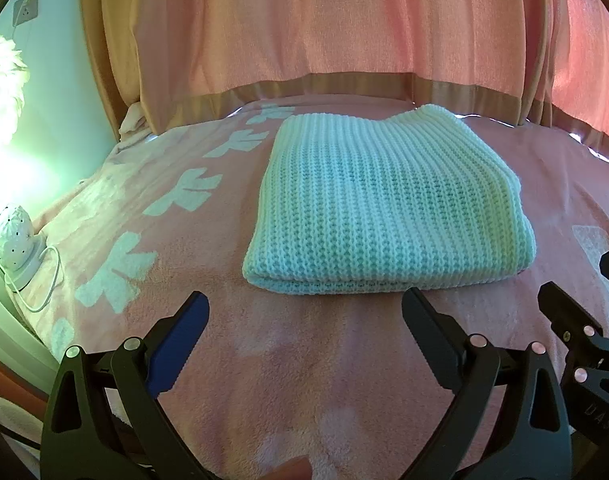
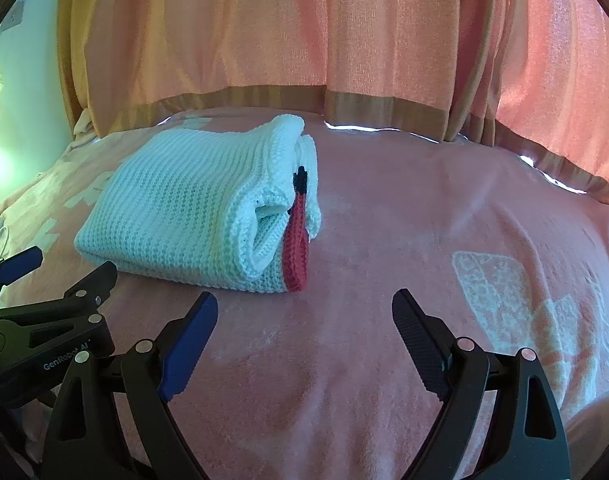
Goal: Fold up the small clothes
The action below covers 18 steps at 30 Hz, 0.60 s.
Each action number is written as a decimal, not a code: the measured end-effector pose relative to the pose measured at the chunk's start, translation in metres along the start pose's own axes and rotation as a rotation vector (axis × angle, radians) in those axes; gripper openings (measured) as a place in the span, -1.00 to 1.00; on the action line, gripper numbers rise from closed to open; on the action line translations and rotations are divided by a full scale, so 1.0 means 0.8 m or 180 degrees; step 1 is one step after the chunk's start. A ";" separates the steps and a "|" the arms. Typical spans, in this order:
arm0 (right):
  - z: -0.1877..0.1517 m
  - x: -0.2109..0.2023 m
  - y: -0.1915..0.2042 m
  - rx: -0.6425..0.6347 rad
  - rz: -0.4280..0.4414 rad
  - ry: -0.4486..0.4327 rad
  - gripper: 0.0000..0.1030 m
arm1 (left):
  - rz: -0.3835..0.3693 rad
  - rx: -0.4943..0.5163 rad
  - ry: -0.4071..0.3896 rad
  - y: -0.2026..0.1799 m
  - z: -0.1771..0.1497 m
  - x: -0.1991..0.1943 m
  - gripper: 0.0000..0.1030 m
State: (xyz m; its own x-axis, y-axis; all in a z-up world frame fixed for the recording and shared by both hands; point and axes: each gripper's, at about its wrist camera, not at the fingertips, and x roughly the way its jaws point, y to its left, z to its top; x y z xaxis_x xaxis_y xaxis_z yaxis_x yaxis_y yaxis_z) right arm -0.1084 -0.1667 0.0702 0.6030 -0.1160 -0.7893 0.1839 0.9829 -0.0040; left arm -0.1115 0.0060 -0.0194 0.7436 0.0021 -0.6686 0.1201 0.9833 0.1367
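A pale mint knitted garment [image 1: 384, 204] lies folded into a flat rectangle on the pink blanket. From the right wrist view the same garment [image 2: 184, 208] shows its stacked layers, with a red and black knitted strip [image 2: 297, 240] at its right edge. My left gripper [image 1: 304, 324] stands open just in front of the garment's near edge, nothing between its fingers. My right gripper [image 2: 304, 320] is open too, over bare blanket to the right of the garment. Each gripper shows at the edge of the other's view.
The pink blanket [image 1: 304, 380] with pale leaf prints covers the bed. Pink curtains [image 1: 324, 20] hang behind it. A small white spotted lamp [image 1: 12, 240] with a white cable sits at the left edge, below a wall socket [image 1: 26, 8].
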 end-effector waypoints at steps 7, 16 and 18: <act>-0.001 0.001 0.001 -0.0007 0.0008 0.0002 0.68 | 0.0005 0.0015 -0.0022 -0.002 -0.001 -0.002 0.84; -0.002 0.001 0.006 0.0004 -0.0001 0.0001 0.68 | 0.0020 0.0021 -0.0021 -0.002 -0.001 -0.002 0.84; -0.002 0.001 0.006 0.0003 0.0000 0.0003 0.68 | 0.0039 0.0029 -0.0029 -0.003 -0.001 -0.003 0.84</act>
State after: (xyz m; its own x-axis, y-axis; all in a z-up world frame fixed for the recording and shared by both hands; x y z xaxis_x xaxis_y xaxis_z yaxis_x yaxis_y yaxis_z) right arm -0.1083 -0.1615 0.0689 0.6023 -0.1158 -0.7898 0.1846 0.9828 -0.0033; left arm -0.1140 0.0035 -0.0188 0.7511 0.0125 -0.6601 0.1170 0.9815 0.1516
